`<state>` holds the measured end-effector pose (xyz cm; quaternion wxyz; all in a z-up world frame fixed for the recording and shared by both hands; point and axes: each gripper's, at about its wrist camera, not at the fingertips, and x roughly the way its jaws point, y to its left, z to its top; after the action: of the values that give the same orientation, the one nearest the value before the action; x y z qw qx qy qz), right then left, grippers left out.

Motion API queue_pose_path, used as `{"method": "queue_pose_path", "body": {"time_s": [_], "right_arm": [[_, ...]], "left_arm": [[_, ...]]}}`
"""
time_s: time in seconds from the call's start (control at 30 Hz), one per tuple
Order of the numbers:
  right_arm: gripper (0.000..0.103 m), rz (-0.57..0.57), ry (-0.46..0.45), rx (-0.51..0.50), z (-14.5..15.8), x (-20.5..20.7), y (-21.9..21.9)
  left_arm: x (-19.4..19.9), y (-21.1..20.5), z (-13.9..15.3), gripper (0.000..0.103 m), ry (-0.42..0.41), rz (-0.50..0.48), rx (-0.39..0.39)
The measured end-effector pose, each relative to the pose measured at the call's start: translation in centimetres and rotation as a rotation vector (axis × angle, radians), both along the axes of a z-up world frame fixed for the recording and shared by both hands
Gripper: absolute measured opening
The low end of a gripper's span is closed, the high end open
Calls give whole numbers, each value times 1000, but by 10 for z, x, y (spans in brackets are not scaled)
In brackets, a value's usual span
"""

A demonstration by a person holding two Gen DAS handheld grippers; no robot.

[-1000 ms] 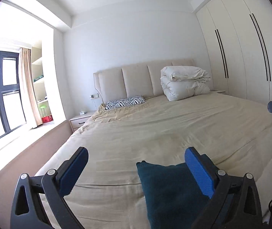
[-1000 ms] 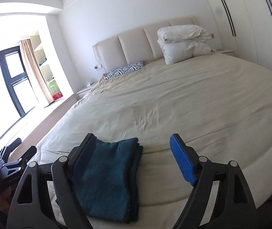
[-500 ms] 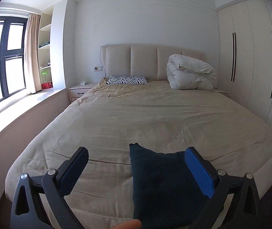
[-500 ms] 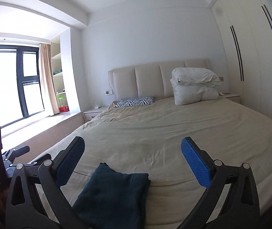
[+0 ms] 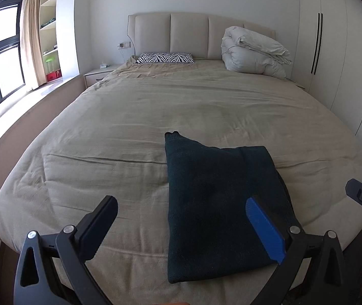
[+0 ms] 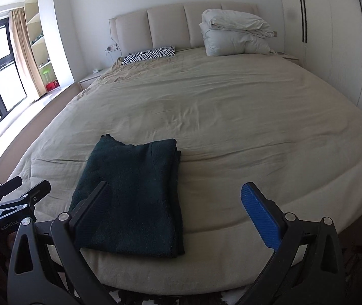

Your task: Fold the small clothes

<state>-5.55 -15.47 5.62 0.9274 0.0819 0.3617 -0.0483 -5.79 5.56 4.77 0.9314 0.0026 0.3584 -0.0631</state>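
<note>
Item: dark teal knitted garment (image 5: 221, 203), folded into a rough rectangle of several layers, lying flat near the foot edge of the wide bed under a beige, lightly creased cover (image 5: 155, 117). Texture fuzzy and matte; one far corner pokes up in a small point, and stacked layer edges show along its right side in the right wrist view (image 6: 135, 195). Its type — sweater or otherwise — cannot be told.

Left gripper (image 5: 181, 223): black frame, two fingers spread wide, nothing between them. It is held above the foot of the bed; its blue ribbed pad (image 5: 264, 231) overlaps the garment's right edge in view, though contact cannot be confirmed.

Right gripper (image 6: 175, 208): same build, fingers spread wide and empty, one pad blue and ribbed (image 6: 261, 218), the other dark and overlapping the garment's near left portion in view.

At the head of the bed: padded beige panelled headboard (image 5: 188, 35), zebra-striped pillow (image 5: 165, 58), bundled off-white duvet (image 5: 254, 50) folded into a puffy heap.

Surroundings: white wardrobe doors with long dark handles (image 5: 333, 50), low bedside cabinet (image 5: 97, 73), tan curtain (image 5: 29, 38) beside a dark-framed window — small items on the shelves too small to identify.
</note>
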Motion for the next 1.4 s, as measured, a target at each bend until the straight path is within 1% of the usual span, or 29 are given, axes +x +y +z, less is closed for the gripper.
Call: {"method": "queue_pose_path", "body": {"time_s": [0.13, 0.27, 0.43, 1.0, 1.4], "right_arm": [[103, -15, 58, 23, -15, 8, 2], [103, -28, 69, -19, -21, 8, 7], [103, -35, 83, -23, -23, 10, 7], [103, -12, 102, -36, -28, 15, 21], [103, -10, 106, -34, -30, 16, 21]], "left_arm": [[4, 2, -8, 103, 31, -1, -5], [8, 3, -15, 103, 56, 8, -10], [9, 3, -18, 103, 65, 13, -2], [13, 6, -27, 103, 71, 31, 13], [13, 6, -27, 103, 73, 31, 13]]}}
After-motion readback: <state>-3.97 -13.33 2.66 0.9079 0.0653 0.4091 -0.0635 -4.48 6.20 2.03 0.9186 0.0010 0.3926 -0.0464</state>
